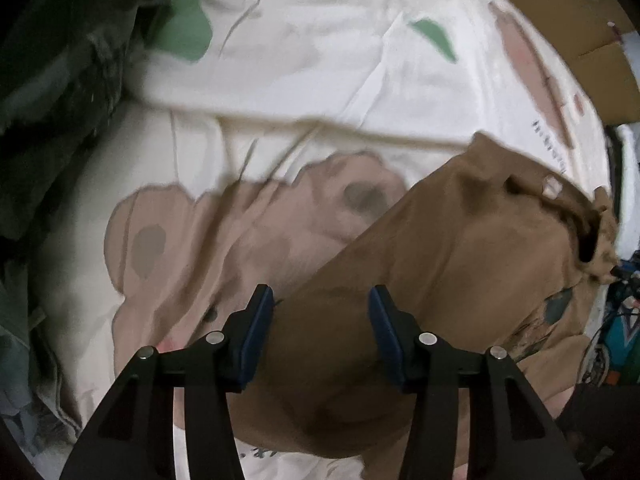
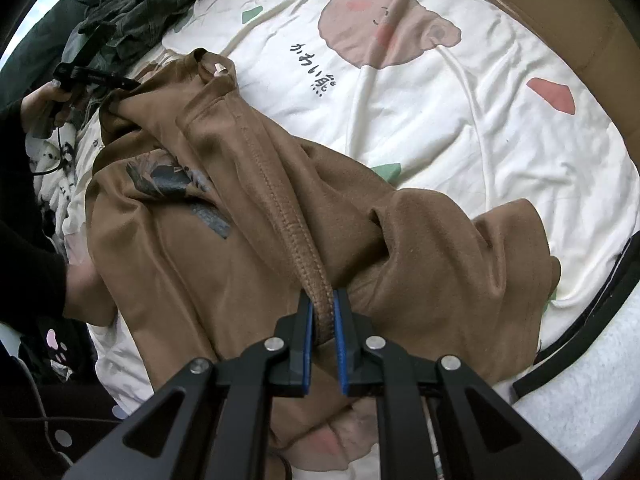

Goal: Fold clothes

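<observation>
Brown shirt [image 2: 248, 248] on bedsheet [image 2: 460, 120]; right gripper [image 2: 323, 312] clamps its hem; left gripper [image 1: 320, 320] released above it

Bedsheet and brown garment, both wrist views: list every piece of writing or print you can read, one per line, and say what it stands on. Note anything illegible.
"かわい熊": dark handwritten-style characters on the cream bedsheet, beside the bear drawing.
Dark print on the brown garment: a graphic, no letters legible.
Small dark lettering on the sheet's right edge in the left wrist view: too blurred to read.
</observation>
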Demonstrator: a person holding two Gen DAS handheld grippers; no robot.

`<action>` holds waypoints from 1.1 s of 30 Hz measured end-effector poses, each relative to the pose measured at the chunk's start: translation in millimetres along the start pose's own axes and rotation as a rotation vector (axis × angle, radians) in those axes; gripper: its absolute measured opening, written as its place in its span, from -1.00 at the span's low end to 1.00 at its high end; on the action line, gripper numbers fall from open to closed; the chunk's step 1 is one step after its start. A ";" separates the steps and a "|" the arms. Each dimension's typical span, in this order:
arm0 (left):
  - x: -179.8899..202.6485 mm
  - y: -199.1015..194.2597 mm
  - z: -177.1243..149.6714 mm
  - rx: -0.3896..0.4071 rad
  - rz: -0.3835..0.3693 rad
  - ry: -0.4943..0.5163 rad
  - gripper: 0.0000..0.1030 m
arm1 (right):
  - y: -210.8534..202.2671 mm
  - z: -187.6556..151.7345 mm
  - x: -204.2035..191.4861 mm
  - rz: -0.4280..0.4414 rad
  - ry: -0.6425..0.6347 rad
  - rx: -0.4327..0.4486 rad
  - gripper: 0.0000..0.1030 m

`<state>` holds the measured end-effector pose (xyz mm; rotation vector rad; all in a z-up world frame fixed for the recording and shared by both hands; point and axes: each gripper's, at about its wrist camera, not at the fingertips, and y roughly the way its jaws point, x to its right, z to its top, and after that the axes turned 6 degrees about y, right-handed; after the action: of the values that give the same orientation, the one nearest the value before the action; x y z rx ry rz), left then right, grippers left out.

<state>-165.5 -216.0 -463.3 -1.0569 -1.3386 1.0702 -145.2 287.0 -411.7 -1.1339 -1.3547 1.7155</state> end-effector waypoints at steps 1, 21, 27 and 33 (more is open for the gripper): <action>-0.3 1.7 -1.5 -0.007 0.002 -0.002 -0.02 | 0.4 -0.1 -0.2 -0.001 -0.002 -0.001 -0.83; 20.9 -60.4 5.0 0.112 0.085 0.109 -0.94 | -11.7 7.5 2.6 -0.036 0.005 0.059 -0.85; 15.1 -106.6 18.8 0.237 0.145 0.133 -0.94 | -33.0 23.2 12.1 -0.081 0.054 0.136 -0.87; 10.2 -134.3 22.3 0.358 0.178 0.127 -0.94 | -58.4 39.2 22.2 -0.122 0.126 0.233 -0.87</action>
<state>-190.6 -233.9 -330.3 -0.9677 -0.9206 1.2960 -190.7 305.3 -356.7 -0.9887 -1.0932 1.6367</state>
